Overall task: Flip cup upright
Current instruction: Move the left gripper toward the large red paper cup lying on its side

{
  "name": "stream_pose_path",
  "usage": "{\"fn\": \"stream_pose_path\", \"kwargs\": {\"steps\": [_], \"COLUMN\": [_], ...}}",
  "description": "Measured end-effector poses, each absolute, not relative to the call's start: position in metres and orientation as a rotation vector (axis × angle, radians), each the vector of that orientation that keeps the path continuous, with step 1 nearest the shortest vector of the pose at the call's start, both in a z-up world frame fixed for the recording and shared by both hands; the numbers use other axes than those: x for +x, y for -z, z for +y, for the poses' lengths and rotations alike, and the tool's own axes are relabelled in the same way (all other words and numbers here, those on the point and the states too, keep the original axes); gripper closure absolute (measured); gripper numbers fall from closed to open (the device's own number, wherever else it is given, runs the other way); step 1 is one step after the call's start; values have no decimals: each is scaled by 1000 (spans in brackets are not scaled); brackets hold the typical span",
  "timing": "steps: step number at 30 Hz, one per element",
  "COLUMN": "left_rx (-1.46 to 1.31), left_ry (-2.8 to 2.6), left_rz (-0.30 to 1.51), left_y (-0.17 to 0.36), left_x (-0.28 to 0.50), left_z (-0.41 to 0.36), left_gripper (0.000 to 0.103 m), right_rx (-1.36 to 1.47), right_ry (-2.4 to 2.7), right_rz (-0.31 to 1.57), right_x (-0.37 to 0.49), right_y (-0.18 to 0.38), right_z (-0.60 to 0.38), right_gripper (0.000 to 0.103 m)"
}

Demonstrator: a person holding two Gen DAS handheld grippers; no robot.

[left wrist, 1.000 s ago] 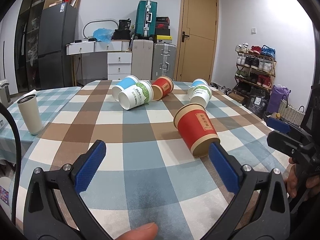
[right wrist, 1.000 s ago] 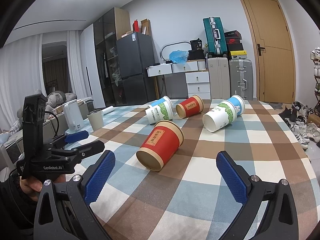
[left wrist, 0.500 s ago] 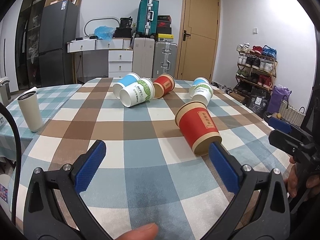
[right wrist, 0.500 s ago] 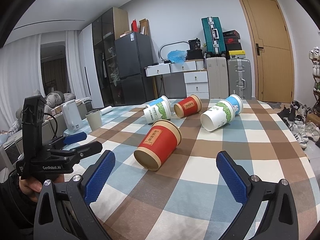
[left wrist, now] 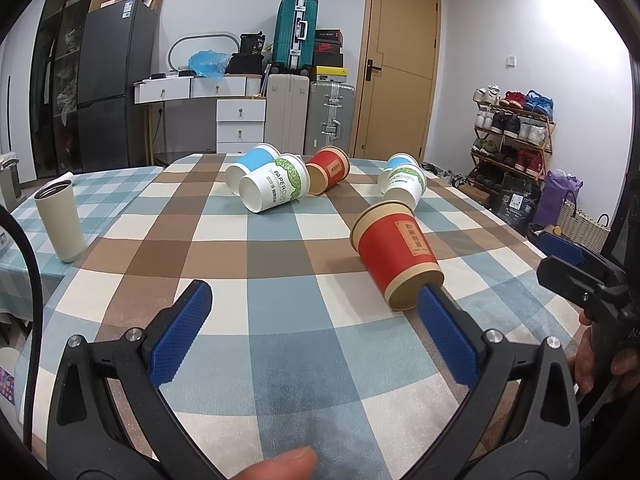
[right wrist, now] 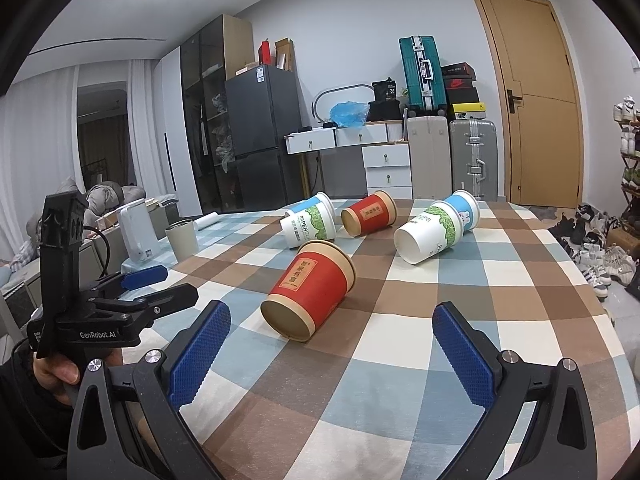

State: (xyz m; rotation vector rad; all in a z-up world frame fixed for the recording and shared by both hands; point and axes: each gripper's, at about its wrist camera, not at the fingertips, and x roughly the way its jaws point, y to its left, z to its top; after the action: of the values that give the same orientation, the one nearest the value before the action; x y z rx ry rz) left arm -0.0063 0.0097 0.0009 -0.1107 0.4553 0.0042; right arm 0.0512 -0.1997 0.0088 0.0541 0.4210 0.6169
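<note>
A red paper cup (left wrist: 396,252) lies on its side on the checked tablecloth (left wrist: 280,300), its base end towards me; it also shows in the right wrist view (right wrist: 312,288). My left gripper (left wrist: 314,336) is open and empty, low over the cloth, with its right fingertip (left wrist: 430,300) just in front of the cup's base. My right gripper (right wrist: 330,350) is open and empty, a little short of the cup, which lies between the jaws' lines. Each gripper shows in the other's view: the right one (left wrist: 576,268), the left one (right wrist: 148,284).
Several more paper cups lie on their sides further back: a white-green one (left wrist: 276,192), a blue one (left wrist: 250,166), a red one (left wrist: 328,168) and a white-green one (left wrist: 402,188). A beige tumbler (left wrist: 60,220) stands at the left. Suitcases, drawers and a shoe rack stand beyond the table.
Both grippers have crept slightly forward towards the red cup, which looks a little larger. The jaws stay open and the cups have not moved.
</note>
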Motion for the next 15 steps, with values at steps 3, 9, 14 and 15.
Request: {"fn": "stream_pose_path", "kwargs": {"steps": [3,9,14,15], "left_rx": [-113,-111,-107,-110], "left_ry": [-3,-5,-7,-3], "left_rz": [455,455,457,459], "left_y": [-1,-1,-1,-1], "left_x": [-6,-6,-7,-6], "left_z": [10,9,10,10], "left_gripper": [1,1,1,1], "right_rx": [52,53,53,51], "right_ry": [-615,-610,-606,-605], "right_rz": [421,423,428,428], "right_x": [51,52,53,53], "right_y": [-9,-9,-10,-10], "right_z": [-200,-201,-201,-202], "right_gripper": [0,0,0,0]}}
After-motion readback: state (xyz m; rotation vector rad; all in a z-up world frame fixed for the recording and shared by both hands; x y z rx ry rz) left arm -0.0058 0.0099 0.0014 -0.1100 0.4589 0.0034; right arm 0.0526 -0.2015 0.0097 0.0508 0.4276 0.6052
